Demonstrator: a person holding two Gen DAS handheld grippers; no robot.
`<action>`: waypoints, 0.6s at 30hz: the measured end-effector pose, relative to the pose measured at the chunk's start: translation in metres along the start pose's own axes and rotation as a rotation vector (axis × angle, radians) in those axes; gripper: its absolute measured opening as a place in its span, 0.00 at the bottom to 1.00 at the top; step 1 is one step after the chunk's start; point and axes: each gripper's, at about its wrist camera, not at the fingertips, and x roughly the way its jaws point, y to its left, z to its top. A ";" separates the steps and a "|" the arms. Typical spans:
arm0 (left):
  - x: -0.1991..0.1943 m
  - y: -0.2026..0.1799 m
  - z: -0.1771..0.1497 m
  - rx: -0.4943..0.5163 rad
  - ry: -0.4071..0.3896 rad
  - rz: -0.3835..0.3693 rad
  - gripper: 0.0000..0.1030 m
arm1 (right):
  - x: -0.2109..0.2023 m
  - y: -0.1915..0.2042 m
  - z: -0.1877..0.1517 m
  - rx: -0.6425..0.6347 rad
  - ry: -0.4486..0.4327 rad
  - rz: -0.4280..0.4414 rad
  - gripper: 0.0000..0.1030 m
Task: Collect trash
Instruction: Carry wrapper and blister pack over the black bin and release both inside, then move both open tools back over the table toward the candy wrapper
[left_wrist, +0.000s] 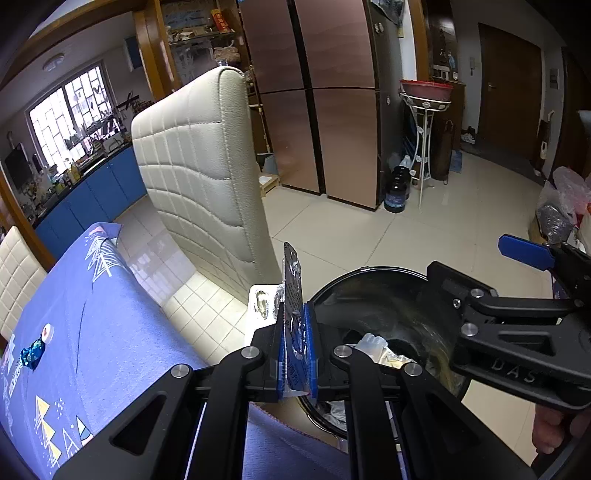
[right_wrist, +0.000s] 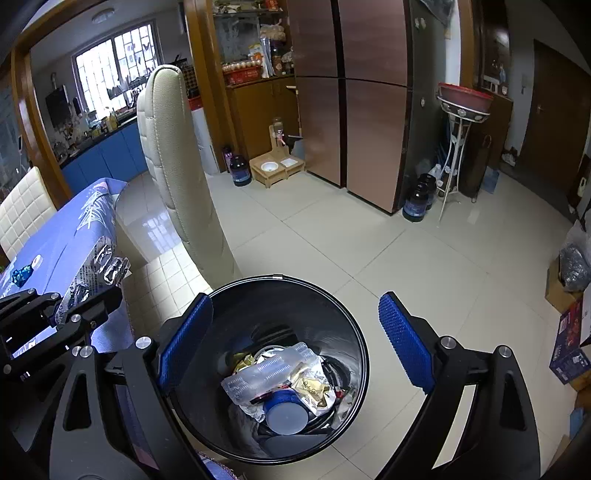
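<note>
Beside a table draped in a blue patterned cloth (left_wrist: 74, 314), a person holds two black handheld grippers with blue finger pads over a round black trash bin (right_wrist: 332, 314) that stands on a pale tiled floor (right_wrist: 369, 240).

The left gripper (left_wrist: 297, 343) has its fingers pressed together on an empty foil blister pack (left_wrist: 291, 280). The silvery, crumpled pack stands upright on its edge between the pads and sticks out well past the fingertips. It is held at the table's edge, just beside the bin's rim and not yet over the opening. From the right wrist view the same blister pack (right_wrist: 99, 266) shows at the left, gripped above the tablecloth.

The right gripper (right_wrist: 295, 339) hangs directly above the bin with its two fingers spread wide apart and nothing between them. In the left wrist view the right gripper (left_wrist: 517, 295) shows at the right edge, over the bin, with part of the person's hand (left_wrist: 554, 428) below it.

The bin already holds rubbish: a crushed clear plastic bottle (right_wrist: 269, 373) lying across the top, gold foil wrappers (right_wrist: 310, 387), and a round blue-grey lid (right_wrist: 286, 415).

A small white bottle cap (left_wrist: 47, 332) and a shiny blue wrapper (left_wrist: 31, 354) lie on the cloth, close to each other and well apart from the grippers.

A cream quilted chair (left_wrist: 199, 166) stands at the table, next to the bin. A tall copper-coloured refrigerator (right_wrist: 354, 110) stands against the far wall.
</note>
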 end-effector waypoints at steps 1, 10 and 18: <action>0.000 -0.001 0.001 0.001 0.001 -0.005 0.09 | 0.001 -0.001 -0.001 0.003 0.000 -0.009 0.88; -0.005 -0.006 0.007 -0.008 -0.020 -0.068 0.51 | 0.001 -0.010 0.002 0.022 0.001 -0.059 0.88; -0.006 0.018 0.004 -0.090 -0.035 -0.026 0.88 | 0.005 -0.018 0.002 0.060 0.012 -0.078 0.88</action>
